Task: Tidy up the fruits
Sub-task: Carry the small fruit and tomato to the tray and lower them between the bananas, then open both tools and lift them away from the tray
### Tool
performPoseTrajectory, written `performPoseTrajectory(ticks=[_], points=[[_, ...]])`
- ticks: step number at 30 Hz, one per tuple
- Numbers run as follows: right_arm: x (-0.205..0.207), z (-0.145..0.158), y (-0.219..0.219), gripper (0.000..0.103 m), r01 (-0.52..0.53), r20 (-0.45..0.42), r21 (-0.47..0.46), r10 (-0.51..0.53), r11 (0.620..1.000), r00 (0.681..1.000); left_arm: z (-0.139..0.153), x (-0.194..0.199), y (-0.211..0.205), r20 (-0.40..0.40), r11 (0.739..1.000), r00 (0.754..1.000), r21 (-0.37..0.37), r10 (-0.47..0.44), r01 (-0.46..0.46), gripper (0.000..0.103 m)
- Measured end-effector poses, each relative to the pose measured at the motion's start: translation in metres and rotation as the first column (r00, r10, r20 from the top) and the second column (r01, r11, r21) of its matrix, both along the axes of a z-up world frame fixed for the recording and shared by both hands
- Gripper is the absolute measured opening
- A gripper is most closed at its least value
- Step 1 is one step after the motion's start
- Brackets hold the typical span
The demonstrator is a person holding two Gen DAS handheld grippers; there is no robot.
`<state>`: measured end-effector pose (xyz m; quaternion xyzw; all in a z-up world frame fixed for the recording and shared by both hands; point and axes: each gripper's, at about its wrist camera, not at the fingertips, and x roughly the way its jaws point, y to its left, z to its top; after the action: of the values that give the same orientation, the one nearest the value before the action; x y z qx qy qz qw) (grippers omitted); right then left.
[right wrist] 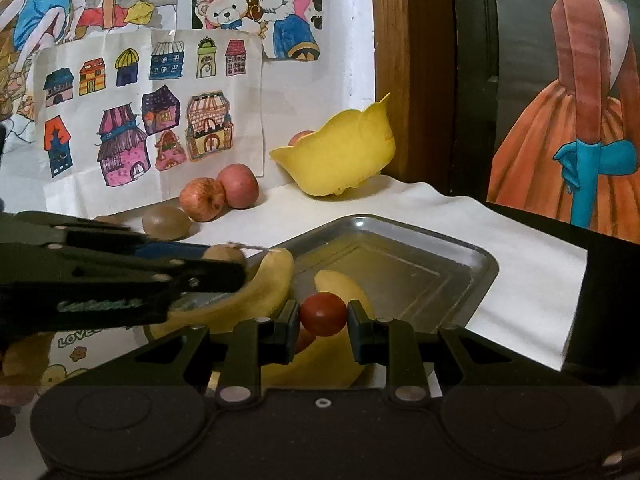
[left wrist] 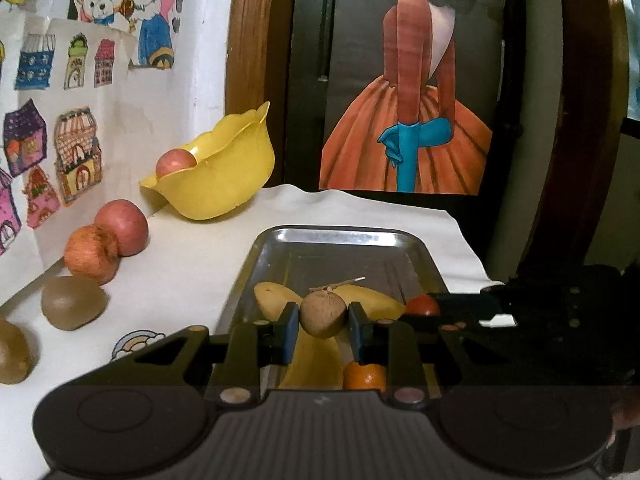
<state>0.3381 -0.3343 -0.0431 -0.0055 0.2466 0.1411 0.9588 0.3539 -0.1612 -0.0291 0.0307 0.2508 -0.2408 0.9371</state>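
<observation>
Left gripper (left wrist: 323, 316): jaws clamped on a small round tan fruit, a longan (left wrist: 323, 315) with a dry stem on top, held above the near end of the steel tray (left wrist: 340, 236). Right gripper (right wrist: 323, 314): jaws clamped on a small red tomato (right wrist: 323, 313), also over the tray, directly above a banana (right wrist: 344, 284). In the left wrist view the right gripper enters from the right with the tomato at its tip, beside the longan; in the right wrist view the left gripper enters from the left, longan partly hidden behind its finger. Tray contents: two bananas, the second one (right wrist: 268, 284) curving along the left side, and an orange (left wrist: 365, 376) seen below the left gripper's fingers; far half of tray bare. Tray sits on a white cloth (left wrist: 192, 256). On the cloth left of the tray, along the wall: two apples (left wrist: 122, 226) touching each other, then a kiwi (left wrist: 74, 302) nearer the camera, and another brownish fruit at the left edge, cut off by the frame. Yellow bowl (left wrist: 224, 172) stands tilted in the far corner, beyond the tray, with one apple (left wrist: 175, 162) showing over its rim. Children's drawings (right wrist: 140, 120) are taped to the wall behind the fruit.
</observation>
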Motion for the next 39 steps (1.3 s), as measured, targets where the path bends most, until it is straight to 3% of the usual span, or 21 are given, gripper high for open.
performPoseTrajectory(ticks=[13, 27, 32, 34, 38, 39], points=[[0.011, -0.005, 0.007, 0.028, -0.031, 0.008, -0.059, 0.032, 0.998, 0.999, -0.014, 0.014, -0.010, -0.010, 1.000, 1.000, 0.027, 0.010, -0.010, 0.029], [0.013, -0.009, 0.004, 0.032, -0.035, -0.003, -0.052, 0.034, 0.998, 0.999, -0.015, 0.019, -0.011, -0.025, 1.000, 1.000, 0.014, 0.015, -0.015, 0.029], [0.007, -0.007, 0.001, 0.041, -0.020, 0.002, -0.043, 0.020, 0.999, 1.000, -0.013, 0.017, -0.010, -0.022, 1.000, 0.999, 0.007, 0.026, -0.026, 0.042], [0.003, -0.006, -0.002, 0.044, -0.014, 0.005, -0.038, 0.014, 0.999, 1.000, -0.012, 0.014, -0.008, -0.017, 0.999, 0.999, 0.002, 0.035, -0.035, 0.054], [-0.010, 0.000, -0.005, 0.056, 0.003, 0.018, -0.022, -0.003, 1.000, 1.000, -0.004, 0.004, -0.001, -0.006, 0.998, 0.998, -0.020, 0.056, -0.057, 0.065], [-0.015, 0.003, -0.006, 0.058, 0.008, 0.024, -0.018, -0.007, 1.000, 1.000, -0.001, 0.000, 0.002, 0.000, 0.998, 0.998, -0.027, 0.065, -0.065, 0.072]])
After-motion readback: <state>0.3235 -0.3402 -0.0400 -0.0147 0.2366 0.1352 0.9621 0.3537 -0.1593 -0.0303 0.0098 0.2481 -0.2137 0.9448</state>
